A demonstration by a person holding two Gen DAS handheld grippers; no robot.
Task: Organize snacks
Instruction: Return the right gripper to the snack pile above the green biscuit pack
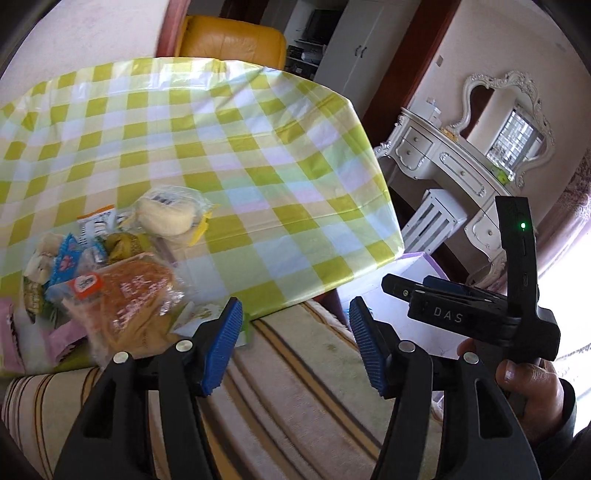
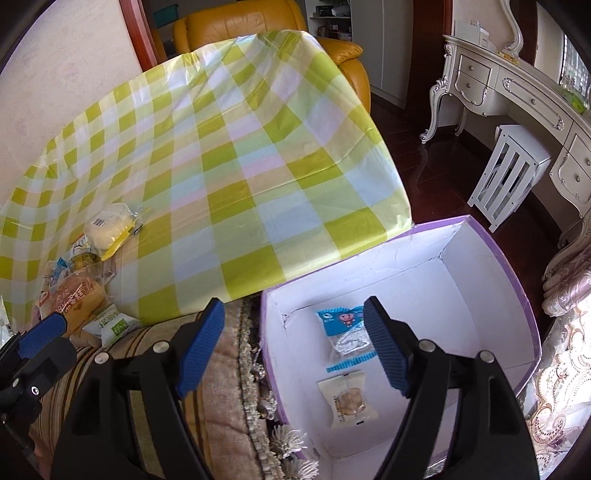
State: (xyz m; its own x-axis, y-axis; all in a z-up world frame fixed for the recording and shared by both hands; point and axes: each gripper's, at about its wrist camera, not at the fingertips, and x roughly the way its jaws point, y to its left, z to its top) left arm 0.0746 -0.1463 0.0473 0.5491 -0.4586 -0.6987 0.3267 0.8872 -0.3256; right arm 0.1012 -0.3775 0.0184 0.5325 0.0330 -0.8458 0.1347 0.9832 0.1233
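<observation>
A heap of wrapped snacks [image 1: 103, 273] lies at the near left corner of the checked table [image 1: 229, 147]; on top are a brown bread pack [image 1: 136, 299] and a pale round bun [image 1: 166, 214]. My left gripper [image 1: 295, 343] stands open over the striped cushion just right of the heap, nothing between its pads. My right gripper [image 2: 295, 347] is open above the left wall of a white box with purple outside [image 2: 491, 243]. Inside lie a blue-wrapped snack [image 2: 340, 325] and a pale biscuit pack [image 2: 347, 398]. The heap [image 2: 77, 280] also shows far left in the right wrist view.
A striped, fringed cushion [image 2: 229, 376] lies between table and box. An orange armchair [image 2: 266, 29] stands behind the table. A white dressing table [image 2: 517, 85] and a small white slatted stand [image 2: 509, 170] are at the right. A hand [image 1: 532, 384] holds the right gripper's handle.
</observation>
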